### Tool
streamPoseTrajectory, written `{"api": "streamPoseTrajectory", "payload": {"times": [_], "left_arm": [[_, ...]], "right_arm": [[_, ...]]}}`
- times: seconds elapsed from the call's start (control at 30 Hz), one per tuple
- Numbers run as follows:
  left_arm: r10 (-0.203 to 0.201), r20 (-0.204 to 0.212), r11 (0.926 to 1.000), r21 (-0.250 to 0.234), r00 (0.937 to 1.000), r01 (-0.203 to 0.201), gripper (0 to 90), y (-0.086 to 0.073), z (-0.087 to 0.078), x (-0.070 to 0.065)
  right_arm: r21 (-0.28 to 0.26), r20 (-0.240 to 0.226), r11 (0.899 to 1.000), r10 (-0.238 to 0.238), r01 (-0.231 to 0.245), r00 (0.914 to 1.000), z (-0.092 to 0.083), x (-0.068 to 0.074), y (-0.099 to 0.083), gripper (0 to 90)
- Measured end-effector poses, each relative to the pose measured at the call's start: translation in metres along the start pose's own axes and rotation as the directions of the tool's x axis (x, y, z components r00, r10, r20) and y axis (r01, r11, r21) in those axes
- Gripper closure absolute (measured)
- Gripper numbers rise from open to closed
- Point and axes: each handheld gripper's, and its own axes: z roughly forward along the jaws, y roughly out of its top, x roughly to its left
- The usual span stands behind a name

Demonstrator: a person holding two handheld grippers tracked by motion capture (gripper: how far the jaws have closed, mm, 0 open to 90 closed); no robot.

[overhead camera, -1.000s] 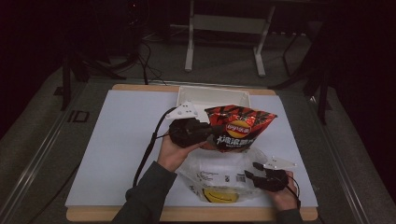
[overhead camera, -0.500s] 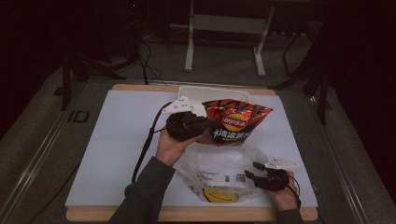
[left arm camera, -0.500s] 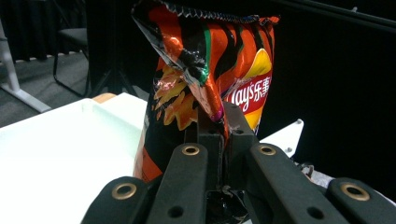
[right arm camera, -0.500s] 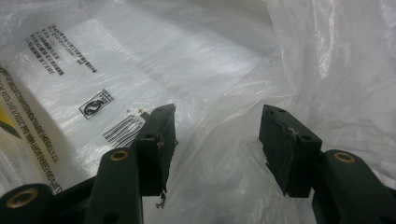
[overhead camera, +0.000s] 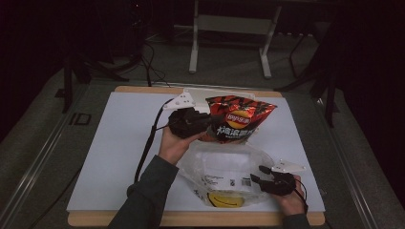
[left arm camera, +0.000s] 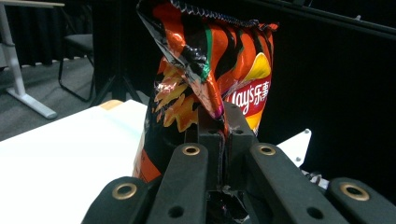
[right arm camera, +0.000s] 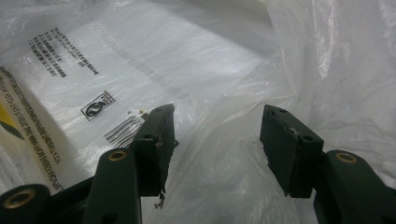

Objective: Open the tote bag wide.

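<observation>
Above the white table (overhead camera: 119,157), the left gripper (overhead camera: 203,125) clamps a red-and-black foil crisp bag's (overhead camera: 239,119) edge, holding it over a clear printed plastic bag (overhead camera: 222,167); the right gripper's (overhead camera: 258,175) jaws stand apart against that plastic.

Room dark beyond the lit white tabletop (overhead camera: 119,157) with its wooden edge (overhead camera: 191,219) — grey floor (overhead camera: 229,62) at the far side carries a white-legged stand (overhead camera: 229,43) and trailing cables (overhead camera: 148,62), with dark metal rails (overhead camera: 38,157) flanking the table left and right.
</observation>
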Motion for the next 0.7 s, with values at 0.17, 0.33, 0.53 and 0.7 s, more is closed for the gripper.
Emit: {"api": "streamPoseTrajectory", "payload": {"times": [0.17,0.33,0.53,0.7], "left_arm": [[-0.007,-0.006,1.0000,-0.007,1.0000,0.007,88.6,0.002,0.000,0.004],[-0.009,-0.014,0.9999,-0.007,0.9999,0.009,88.7,0.002,0.001,0.008],[-0.016,-0.021,0.9998,-0.011,0.9996,0.016,88.7,0.003,0.000,0.013],[-0.022,-0.035,0.9997,-0.009,0.9991,0.022,88.8,0.003,-0.001,0.018]], "right_arm": [[0.001,0.000,1.000,-0.001,0.001,1.0000,0.000,0.000,0.000,44.7],[0.001,-0.001,1.000,-0.001,0.001,1.0000,0.000,0.000,0.000,44.7],[0.001,-0.002,1.000,0.000,0.000,1.0000,0.000,0.000,0.000,44.6],[0.001,-0.002,1.000,-0.001,0.001,1.0000,0.000,0.000,0.000,44.5]]}}
